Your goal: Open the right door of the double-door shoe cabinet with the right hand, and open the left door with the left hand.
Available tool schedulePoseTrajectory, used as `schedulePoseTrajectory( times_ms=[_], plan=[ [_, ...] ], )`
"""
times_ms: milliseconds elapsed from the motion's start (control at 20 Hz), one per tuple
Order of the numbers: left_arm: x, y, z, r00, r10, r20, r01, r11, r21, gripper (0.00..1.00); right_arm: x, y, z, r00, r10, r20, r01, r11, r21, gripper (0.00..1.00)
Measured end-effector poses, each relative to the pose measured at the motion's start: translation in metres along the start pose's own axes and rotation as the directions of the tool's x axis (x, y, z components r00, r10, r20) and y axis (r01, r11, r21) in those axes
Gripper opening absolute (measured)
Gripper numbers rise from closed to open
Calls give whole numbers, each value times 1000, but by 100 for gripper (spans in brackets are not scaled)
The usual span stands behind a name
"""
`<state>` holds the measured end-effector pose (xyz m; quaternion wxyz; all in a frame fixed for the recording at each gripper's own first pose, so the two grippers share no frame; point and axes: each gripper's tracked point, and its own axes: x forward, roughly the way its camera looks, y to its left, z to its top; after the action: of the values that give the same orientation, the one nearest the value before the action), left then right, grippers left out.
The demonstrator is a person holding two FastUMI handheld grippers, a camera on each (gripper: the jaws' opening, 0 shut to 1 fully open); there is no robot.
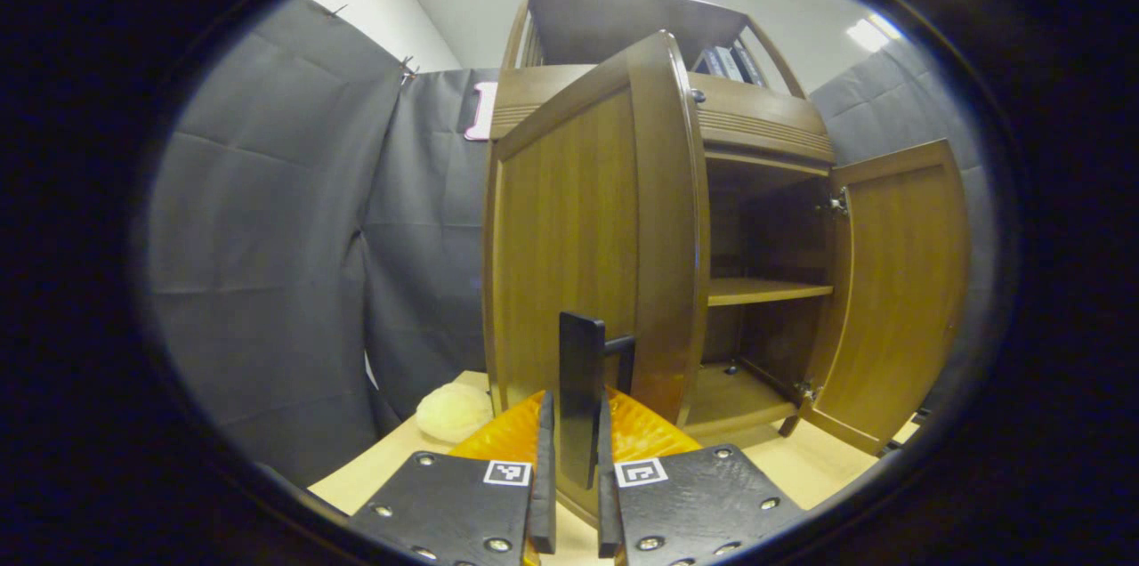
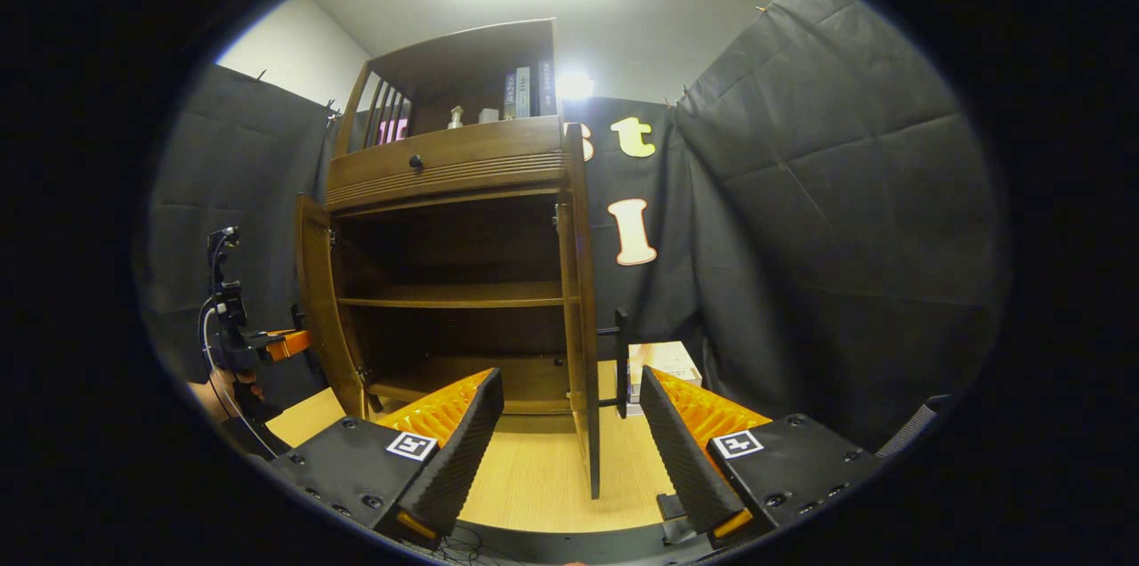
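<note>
Closest in the left gripper view, the left gripper (image 1: 572,495) is seen clamped on the left handle (image 1: 581,388) — a flat, dark, upright bar gripped between both fingers, with a short bracket joining it to the left door (image 1: 569,237). That door is swung well out from the cabinet (image 1: 756,130); its panel is smooth brown wood with a raised frame and a gently curved top edge. A pale, rounded lump (image 1: 454,411) is seen on the light wooden table (image 1: 801,459), beside the door's lower corner. Inside the cabinet a plain wooden shelf (image 1: 765,290) is exposed, with a dark cavity above and below it. The right door (image 1: 899,290) stands wide open at the far side, hung on small metal hinges.

In the right gripper view, the right gripper (image 2: 569,432) is held with fingers wide apart and nothing between them — ribbed, wedge-shaped pads are visible. The right door is seen edge-on just ahead, its dark bar handle (image 2: 620,361) projecting sideways. Above the doors a grooved drawer front with a round knob (image 2: 415,162) is noted, and books (image 2: 529,91) stand on the open top shelf. Wrinkled dark cloth (image 2: 845,192) backs the scene.
</note>
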<state>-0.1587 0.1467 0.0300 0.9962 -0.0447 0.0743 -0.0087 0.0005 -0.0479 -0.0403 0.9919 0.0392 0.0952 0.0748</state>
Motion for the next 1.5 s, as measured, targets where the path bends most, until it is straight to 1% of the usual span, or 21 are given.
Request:
schedulePoseTrajectory(
  times_ms=[50,100,450,500,550,600,650,700,750,800,850,900,1100,1150,1200,1250,1300,1350,1400,1450,1500],
  plan=[
    [-3,5,0,1000,4,0,-4,1000,1,22,2,4,-1,1000,9,-2,-9,1000,-7,96],
    [-6,9,0,1000,10,2,-10,1000,4,22,3,8,-1,1000,18,-3,-18,1000,-11,92],
    [-27,59,-9,998,64,-5,-64,997,38,21,15,41,3,998,62,7,-62,998,-15,92],
    [-29,65,-9,998,67,-4,-67,997,40,20,17,46,3,998,66,7,-66,998,-14,96],
    [-29,75,-8,996,92,0,-92,994,54,19,19,50,2,998,70,6,-70,997,-13,92],
    [-32,84,-10,995,98,2,-98,993,58,18,20,54,2,997,74,4,-74,997,-14,92],
    [-34,90,-10,995,103,2,-103,993,50,19,21,58,1,997,78,3,-78,997,-15,96],
    [-36,97,-9,994,105,1,-105,994,42,19,21,63,0,997,81,0,-81,997,-17,96],
    [-39,104,-11,994,113,3,-113,993,42,19,29,63,3,997,83,-1,-83,996,-19,96],
    [-41,111,-10,993,119,7,-120,992,47,20,30,67,4,996,84,0,-84,996,-18,92],
    [-44,116,-11,992,123,6,-123,991,49,20,32,71,5,996,85,2,-85,996,-16,96],
    [-45,122,-11,992,124,5,-125,991,49,19,32,74,5,996,85,3,-85,996,-13,92],
    [-55,147,-12,991,136,10,-137,989,61,16,33,88,2,997,81,4,-81,997,-9,92],
    [-59,154,-13,990,141,11,-141,988,59,16,33,91,2,997,76,5,-76,997,-11,96],
    [-61,162,-12,989,150,13,-150,987,60,16,32,93,1,997,71,5,-71,997,-12,96],
    [-65,169,-13,987,161,15,-161,985,62,16,33,95,0,998,66,3,-66,998,-13,92],
    [-68,176,-12,985,171,16,-171,983,62,16,33,96,-1,998,60,2,-60,998,-16,96],
    [-73,182,-11,985,174,19,-175,983,57,16,32,97,-1,998,56,4,-56,998,-20,96],
    [-77,183,-9,986,166,19,-166,985,48,16,31,97,0,999,51,9,-51,998,-23,92],
    [-82,184,-6,987,157,22,-158,987,42,21,30,97,2,999,51,16,-50,998,-22,92],
    [-91,185,-3,987,161,28,-162,986,46,21,29,97,4,998,55,20,-55,998,-16,92]
  ],
)
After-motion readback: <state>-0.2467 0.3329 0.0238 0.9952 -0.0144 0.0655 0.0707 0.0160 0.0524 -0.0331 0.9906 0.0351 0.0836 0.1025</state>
